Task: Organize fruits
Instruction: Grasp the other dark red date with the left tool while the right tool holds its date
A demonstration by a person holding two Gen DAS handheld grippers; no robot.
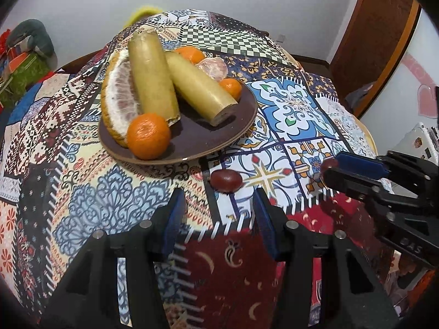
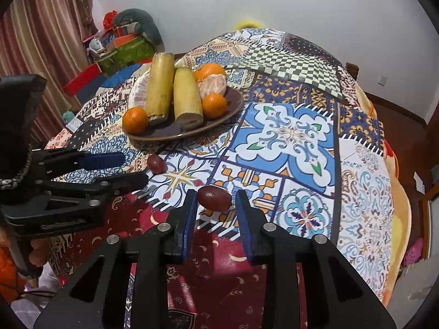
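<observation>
A brown plate [image 1: 219, 134] [image 2: 233, 104] holds two yellow-green cut stalks [image 1: 153, 76], a pomelo wedge [image 1: 118, 96], a peeled segment [image 1: 214, 67] and three oranges [image 1: 148, 135]. Two dark red jujubes lie on the patterned cloth. One jujube [image 1: 226, 181] [image 2: 156, 163] lies just ahead of my open left gripper [image 1: 219, 200], which shows in the right wrist view [image 2: 131, 167]. The other jujube [image 2: 214, 198] [image 1: 329, 164] sits between the fingertips of my open right gripper [image 2: 216, 200], which shows in the left wrist view [image 1: 333, 168]. The fingers do not touch it.
The patchwork cloth [image 2: 288, 131] covers a round table. A pile of boxes and fabric [image 2: 123, 44] stands beyond the table's far left. A wooden door [image 1: 376, 33] is at the right. A curtain [image 2: 41, 27] hangs at the left.
</observation>
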